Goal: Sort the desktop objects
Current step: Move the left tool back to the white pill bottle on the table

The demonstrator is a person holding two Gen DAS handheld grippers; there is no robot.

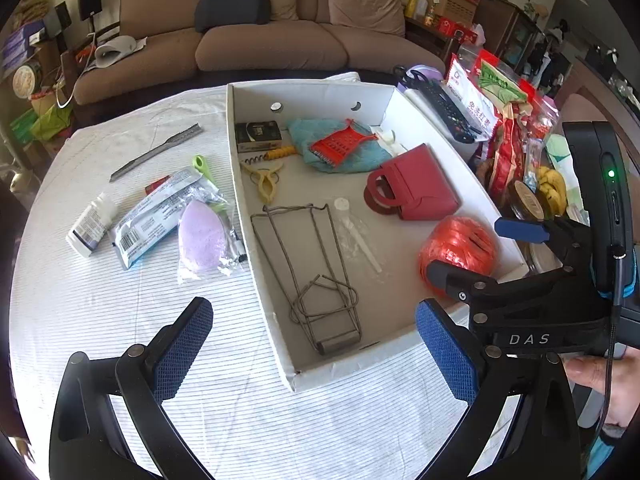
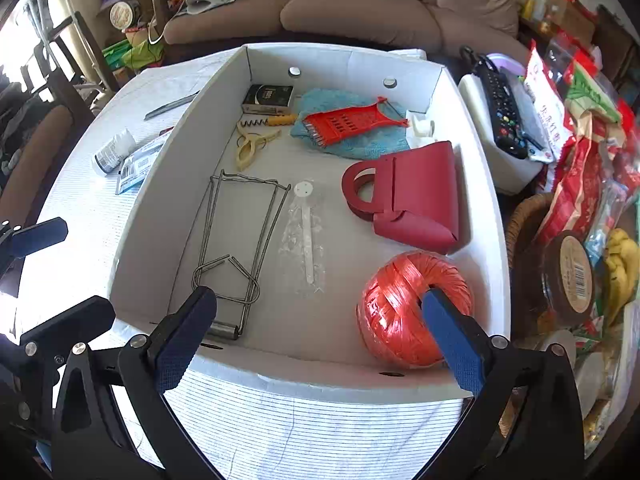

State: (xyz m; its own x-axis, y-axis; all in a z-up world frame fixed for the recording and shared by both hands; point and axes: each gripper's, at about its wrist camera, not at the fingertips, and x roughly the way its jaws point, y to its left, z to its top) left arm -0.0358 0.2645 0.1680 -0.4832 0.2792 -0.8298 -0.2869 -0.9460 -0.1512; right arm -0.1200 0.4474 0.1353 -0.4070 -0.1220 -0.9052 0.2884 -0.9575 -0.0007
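Observation:
A white cardboard box (image 1: 256, 200) (image 2: 304, 376) on the striped tablecloth holds an orange twine ball (image 1: 460, 248) (image 2: 400, 312), a red paper bag (image 2: 416, 196), a wire frame (image 1: 316, 264) (image 2: 236, 240), a wrapped white stick (image 2: 306, 232), a red grater (image 2: 352, 122) on a teal cloth, a yellow clip and a black carton. Left of the box lie a purple sponge (image 1: 200, 236), a foil packet (image 1: 160, 212), a white bottle (image 1: 92, 224) and a metal file (image 1: 156, 152). My left gripper (image 1: 314, 332) hangs open over the box's near corner. My right gripper (image 2: 320, 320) is open above the near wall, its right finger in front of the ball.
Snack bags (image 1: 504, 120), a remote (image 2: 500, 108), bananas (image 2: 620, 264) and a jar (image 2: 572, 276) crowd the table right of the box. A brown sofa (image 1: 260, 40) stands beyond the table. A hand (image 1: 600, 380) grips the right gripper's handle.

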